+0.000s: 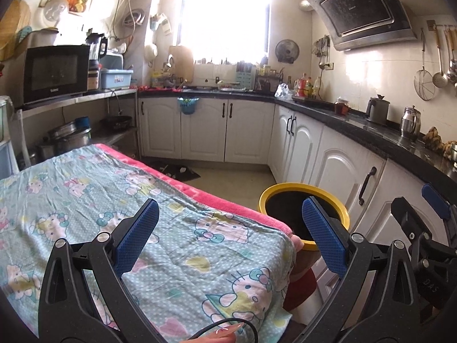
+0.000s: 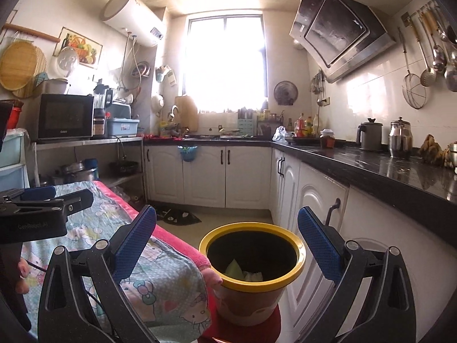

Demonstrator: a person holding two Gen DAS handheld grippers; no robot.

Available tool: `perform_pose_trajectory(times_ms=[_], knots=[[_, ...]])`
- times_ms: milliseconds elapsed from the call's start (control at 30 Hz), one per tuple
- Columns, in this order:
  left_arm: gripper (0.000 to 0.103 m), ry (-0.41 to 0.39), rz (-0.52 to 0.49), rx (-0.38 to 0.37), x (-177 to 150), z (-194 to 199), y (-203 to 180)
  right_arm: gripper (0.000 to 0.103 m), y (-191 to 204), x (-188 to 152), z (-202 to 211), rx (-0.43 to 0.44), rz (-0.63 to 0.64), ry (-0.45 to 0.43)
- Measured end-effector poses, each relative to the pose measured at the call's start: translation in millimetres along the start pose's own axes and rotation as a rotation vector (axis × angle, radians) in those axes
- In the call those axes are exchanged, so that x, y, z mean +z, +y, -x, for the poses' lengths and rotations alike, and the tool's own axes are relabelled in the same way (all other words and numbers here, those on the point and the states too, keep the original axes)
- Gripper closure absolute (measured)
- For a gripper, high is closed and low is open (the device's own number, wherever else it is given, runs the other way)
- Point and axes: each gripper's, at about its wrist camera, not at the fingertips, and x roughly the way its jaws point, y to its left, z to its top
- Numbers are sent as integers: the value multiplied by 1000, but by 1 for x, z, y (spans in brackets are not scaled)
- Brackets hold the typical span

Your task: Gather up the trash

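A yellow-rimmed trash bin (image 2: 252, 260) stands on a red stool beside the table corner; pale scraps of trash (image 2: 242, 271) lie at its bottom. It also shows in the left wrist view (image 1: 302, 214). My right gripper (image 2: 227, 240) is open and empty, held above and just short of the bin. My left gripper (image 1: 228, 234) is open and empty over the table's right corner, its right finger in front of the bin. The left gripper's body (image 2: 37, 211) shows at the left of the right wrist view. No loose trash shows on the cloth.
The table wears a Hello Kitty cloth (image 1: 114, 200) with a pink edge. White cabinets (image 1: 342, 165) under a dark counter (image 2: 385, 168) run along the right. A dark mat (image 1: 182, 171) lies on the floor ahead. A shelf holds a microwave (image 1: 54, 71).
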Motion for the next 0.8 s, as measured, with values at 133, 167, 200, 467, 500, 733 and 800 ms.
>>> perform_pose_trajectory(times_ms=[133, 167, 200, 467, 500, 733, 800], knots=[[11, -10, -16, -5, -5, 2, -5, 6, 5, -7, -1, -9, 67, -11], [11, -10, -13, -5, -5, 2, -5, 6, 5, -9, 0, -12, 67, -12], [11, -12, -10, -9, -5, 2, -5, 6, 4, -9, -1, -14, 63, -9], [11, -7, -13, -12, -8, 1, -7, 6, 3, -13, -3, -10, 42, 18], [11, -5, -10, -13, -9, 1, -6, 6, 4, -13, -3, -9, 41, 19], [11, -4, -6, -15, -9, 1, -5, 6, 4, -13, -4, -5, 37, 24], [11, -4, -6, -12, -9, 1, -5, 6, 4, -14, -4, -6, 35, 25]])
